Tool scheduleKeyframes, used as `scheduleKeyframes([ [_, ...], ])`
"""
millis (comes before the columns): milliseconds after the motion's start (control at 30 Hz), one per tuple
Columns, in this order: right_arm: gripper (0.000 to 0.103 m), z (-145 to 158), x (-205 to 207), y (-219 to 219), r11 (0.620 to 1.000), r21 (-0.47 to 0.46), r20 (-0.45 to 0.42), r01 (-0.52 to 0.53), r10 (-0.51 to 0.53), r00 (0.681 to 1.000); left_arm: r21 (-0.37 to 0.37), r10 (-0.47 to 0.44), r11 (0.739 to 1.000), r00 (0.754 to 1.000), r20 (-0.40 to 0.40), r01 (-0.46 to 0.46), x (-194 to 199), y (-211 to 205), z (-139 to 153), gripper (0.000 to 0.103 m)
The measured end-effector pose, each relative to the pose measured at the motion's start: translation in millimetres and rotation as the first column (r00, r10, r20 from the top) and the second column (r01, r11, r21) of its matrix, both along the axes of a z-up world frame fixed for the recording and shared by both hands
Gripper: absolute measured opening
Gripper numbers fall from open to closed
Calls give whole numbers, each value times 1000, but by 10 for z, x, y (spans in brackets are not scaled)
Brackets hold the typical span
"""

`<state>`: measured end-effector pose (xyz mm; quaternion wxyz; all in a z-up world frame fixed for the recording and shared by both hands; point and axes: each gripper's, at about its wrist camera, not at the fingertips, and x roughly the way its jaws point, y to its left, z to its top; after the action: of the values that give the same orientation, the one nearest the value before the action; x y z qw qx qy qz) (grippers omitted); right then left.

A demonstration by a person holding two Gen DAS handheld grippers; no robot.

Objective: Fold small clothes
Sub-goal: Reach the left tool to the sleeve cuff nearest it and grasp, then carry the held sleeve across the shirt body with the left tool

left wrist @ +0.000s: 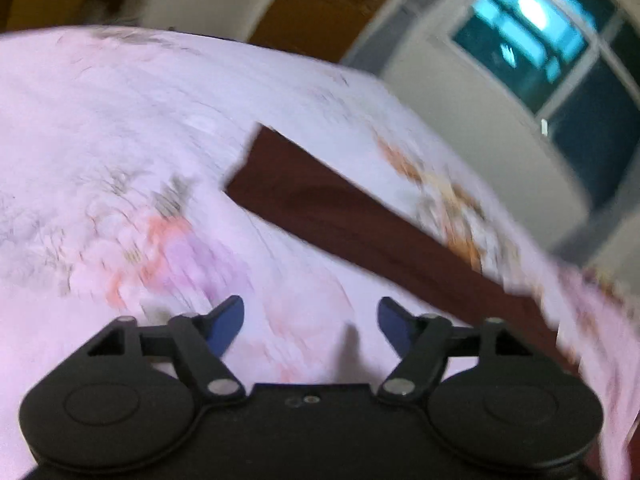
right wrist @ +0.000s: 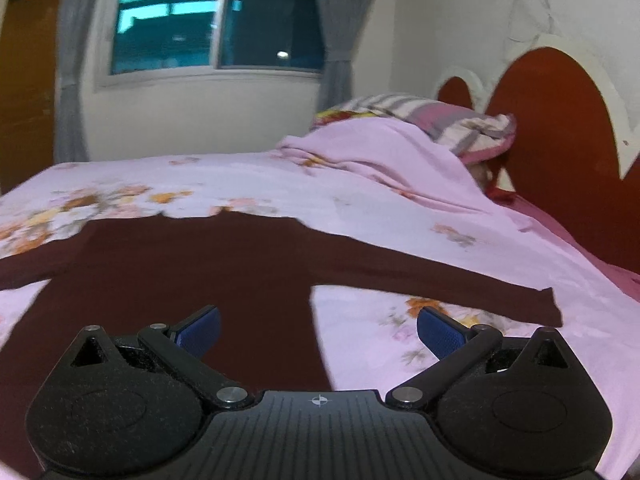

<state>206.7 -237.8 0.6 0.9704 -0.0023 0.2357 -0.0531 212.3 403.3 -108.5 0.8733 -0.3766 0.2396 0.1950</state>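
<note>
While the dark maroon long-sleeved top [right wrist: 192, 264] lay spread flat on the pink floral bedsheet [right wrist: 400, 200], my right claw [right wrist: 318, 330] hovered above it, jaws apart; my left claw [left wrist: 311, 322] was likewise parted, empty.

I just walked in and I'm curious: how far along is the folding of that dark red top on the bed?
Barely begun. Done: the maroon shirt lies spread flat on the floral bedsheet, its sleeve stretched out to the side. In hand: nothing; the left gripper and the right gripper both hover with jaws open and empty. Left: every fold, since no part of the shirt looks turned over yet.
</note>
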Motion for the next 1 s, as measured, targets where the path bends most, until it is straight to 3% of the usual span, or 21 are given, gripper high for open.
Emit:
scheduleKeyframes([
  [100, 103, -12, 212, -77, 999, -10, -1, 50, -50, 999, -133, 69, 990, 991, 112, -54, -27, 314, -185, 72],
  [167, 103, -23, 310, -86, 998, -8, -4, 62, -62, 998, -174, 107, 981, 982, 153, -80, 3, 448, -277, 65],
  [333, 103, -56, 483, -89, 997, 75, -45, 18, -15, 999, -205, 138, 974, 971, 194, -98, 153, 706, -391, 50],
  [433, 103, -75, 568, -129, 998, 51, -47, 42, -40, 998, -200, 120, 976, 974, 193, -81, 239, 758, -412, 40],
  [500, 103, -91, 619, -231, 995, 65, -57, 71, -67, 996, -208, 128, 974, 974, 190, -87, 231, 760, -435, 23],
  [533, 103, -97, 637, -298, 993, 78, -61, 86, -81, 995, -222, 142, 970, 972, 186, -99, 243, 779, -469, 6],
  [600, 103, -104, 648, -377, 991, 84, -64, 107, -102, 993, -268, 170, 957, 960, 223, -107, 202, 848, -547, 8],
  [667, 103, -116, 643, -435, 990, 76, -65, 121, -116, 991, -248, 166, 963, 958, 233, -106, 155, 809, -542, 11],
  [700, 103, -125, 639, -457, 990, 72, -64, 124, -120, 991, -239, 165, 965, 957, 240, -106, 146, 784, -540, 16],
  [733, 103, -132, 636, -487, 990, 67, -63, 127, -123, 990, -231, 154, 968, 954, 259, -94, 150, 764, -531, 27],
  [767, 103, -142, 634, -508, 990, 61, -63, 131, -127, 990, -215, 142, 973, 955, 262, -86, 177, 749, -517, 28],
  [833, 103, -169, 660, -586, 987, 58, -73, 147, -143, 987, -158, 115, 984, 971, 211, -83, 241, 701, -470, 19],
  [867, 103, -172, 672, -639, 985, 67, -76, 156, -151, 986, -140, 113, 986, 977, 183, -88, 256, 689, -454, 5],
  [1000, 103, -158, 682, -822, 979, 77, -69, 187, -182, 981, -160, 111, 984, 978, 174, -83, 255, 703, -410, 5],
])
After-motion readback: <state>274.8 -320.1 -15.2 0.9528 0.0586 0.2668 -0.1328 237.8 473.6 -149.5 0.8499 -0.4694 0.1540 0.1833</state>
